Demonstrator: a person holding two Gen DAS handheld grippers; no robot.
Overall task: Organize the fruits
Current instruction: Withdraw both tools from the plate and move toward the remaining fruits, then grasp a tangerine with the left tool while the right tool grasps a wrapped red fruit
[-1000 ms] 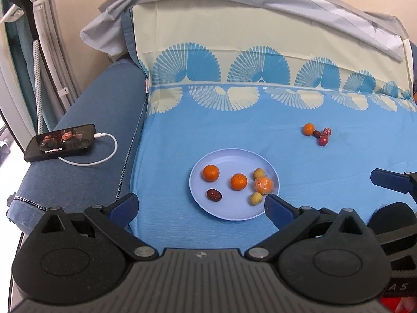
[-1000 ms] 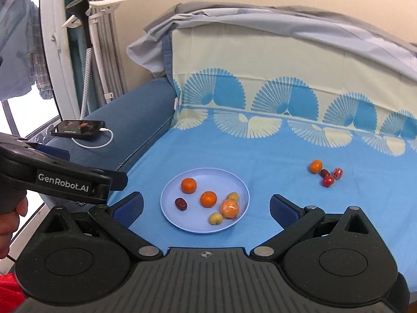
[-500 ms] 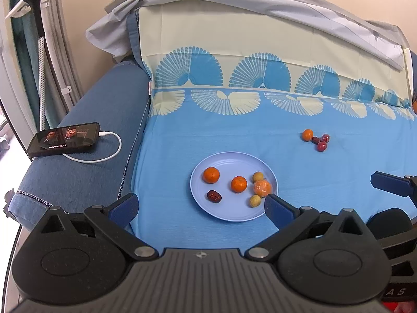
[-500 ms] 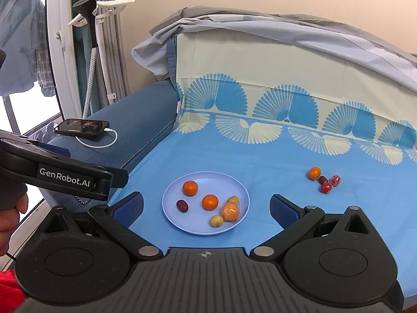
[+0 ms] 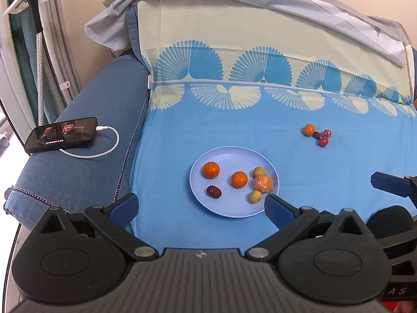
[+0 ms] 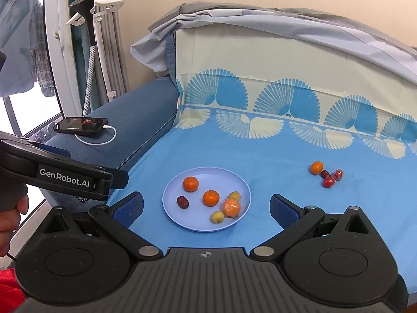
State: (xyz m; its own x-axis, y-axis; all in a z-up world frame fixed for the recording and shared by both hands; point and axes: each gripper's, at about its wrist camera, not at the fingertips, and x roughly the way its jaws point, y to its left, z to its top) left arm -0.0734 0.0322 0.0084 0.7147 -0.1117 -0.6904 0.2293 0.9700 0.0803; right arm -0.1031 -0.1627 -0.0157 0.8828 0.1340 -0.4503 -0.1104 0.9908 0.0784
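A light blue plate [image 5: 229, 208] [image 6: 172, 195] lies on the blue cloth and holds two oranges [image 5: 211, 169] [image 6: 211, 197], a wrapped orange [image 5: 263, 183], two small yellow fruits and a dark red date [image 5: 213, 191]. A loose orange [image 5: 308, 130] [image 6: 316, 167] and three small red fruits [image 5: 323, 141] [image 6: 329, 181] lie together on the cloth to the right, beyond the plate. My left gripper [image 5: 200, 206] is open and empty, just short of the plate. My right gripper [image 6: 206, 207] is open and empty, also just short of the plate.
A phone [image 5: 61, 134] [image 6: 80, 124] on a white cable lies on the blue sofa arm at the left. The sofa back, draped in patterned cloth [image 5: 260, 65], rises behind. A garment steamer stand [image 6: 90, 39] is at the far left.
Both grippers have drawn back and risen slightly, so the plate and fruits look a little smaller and farther off. Nothing on the cloth has moved.
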